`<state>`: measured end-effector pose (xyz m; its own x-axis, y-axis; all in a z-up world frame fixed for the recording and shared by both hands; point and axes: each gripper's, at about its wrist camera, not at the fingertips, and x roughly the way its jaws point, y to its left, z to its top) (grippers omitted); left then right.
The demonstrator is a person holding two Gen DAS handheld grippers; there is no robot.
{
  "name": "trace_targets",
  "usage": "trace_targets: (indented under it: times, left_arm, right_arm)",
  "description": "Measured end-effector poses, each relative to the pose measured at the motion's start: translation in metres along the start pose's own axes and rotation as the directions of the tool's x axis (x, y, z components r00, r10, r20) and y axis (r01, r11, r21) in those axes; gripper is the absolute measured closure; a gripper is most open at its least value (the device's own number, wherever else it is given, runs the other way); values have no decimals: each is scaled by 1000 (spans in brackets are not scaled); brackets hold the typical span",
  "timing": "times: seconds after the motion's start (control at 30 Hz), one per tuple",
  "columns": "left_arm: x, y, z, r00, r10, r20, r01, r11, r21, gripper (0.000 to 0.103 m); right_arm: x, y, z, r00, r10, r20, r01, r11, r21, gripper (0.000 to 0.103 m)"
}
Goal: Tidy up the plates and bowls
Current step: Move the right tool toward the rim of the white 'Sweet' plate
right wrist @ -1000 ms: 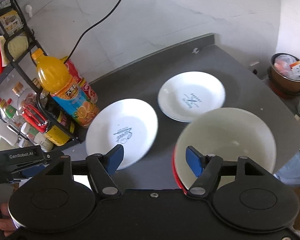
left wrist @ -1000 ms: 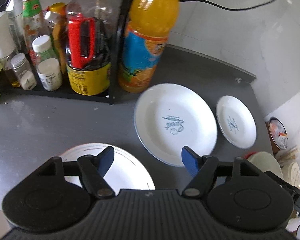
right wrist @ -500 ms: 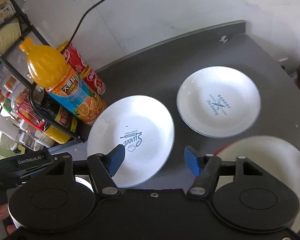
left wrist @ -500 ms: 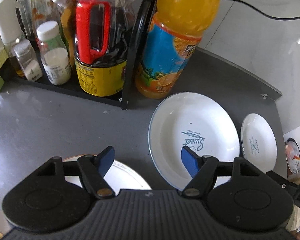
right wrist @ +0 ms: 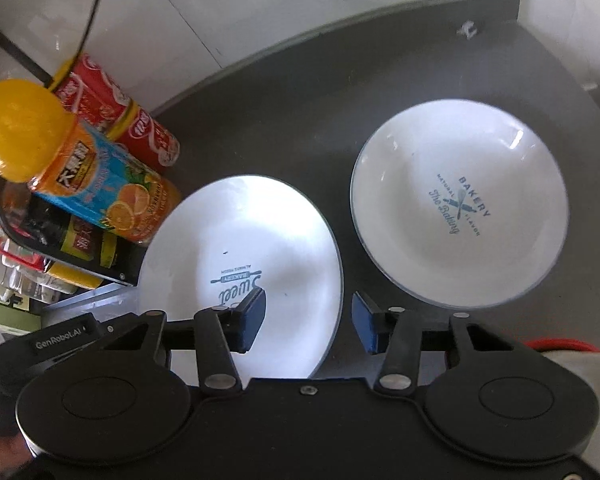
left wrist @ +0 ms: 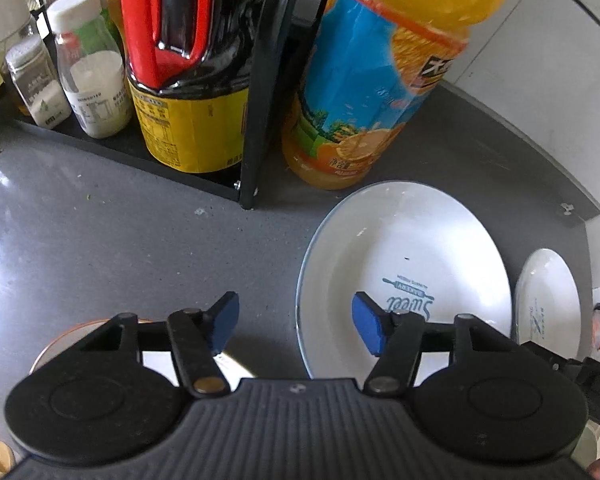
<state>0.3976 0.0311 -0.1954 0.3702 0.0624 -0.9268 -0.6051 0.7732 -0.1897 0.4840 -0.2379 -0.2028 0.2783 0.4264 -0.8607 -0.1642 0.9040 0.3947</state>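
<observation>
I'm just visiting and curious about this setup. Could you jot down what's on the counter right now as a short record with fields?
surface: dark grey counter
large plate: "Sweet" plate, flat on the counter beside the juice bottle
smaller plate: "Bakery" plate, apart from it
juice bottle: orange juice bottle, upright
rack: black rack holding sauce bottles
left gripper: open, empty
right gripper: open, over the large plate's edge

Both matte black plastic tongs (left wrist: 294, 326) (right wrist: 308, 322) share blue rubber fingertip pads (left wrist: 223, 320), silver pivot rivets and round housings; the left body is ribbed, and white "GenRobot.AI" lettering sits at nine o'clock.
</observation>
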Motion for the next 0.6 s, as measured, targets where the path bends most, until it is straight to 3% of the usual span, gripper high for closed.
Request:
trace_targets:
  times: [0.17, 0.6]
  left_arm:
    - [17, 2, 0, 999, 15, -30, -16, 998, -52, 60]
    - [46, 5, 1, 999, -8, -44, 2, 993, -118, 76]
  right_arm:
    - [13, -1, 9, 999, -2, -41, 2, 1000, 18, 58]
    - [41, -11, 13, 993, -6, -120, 12, 999, 51, 71]
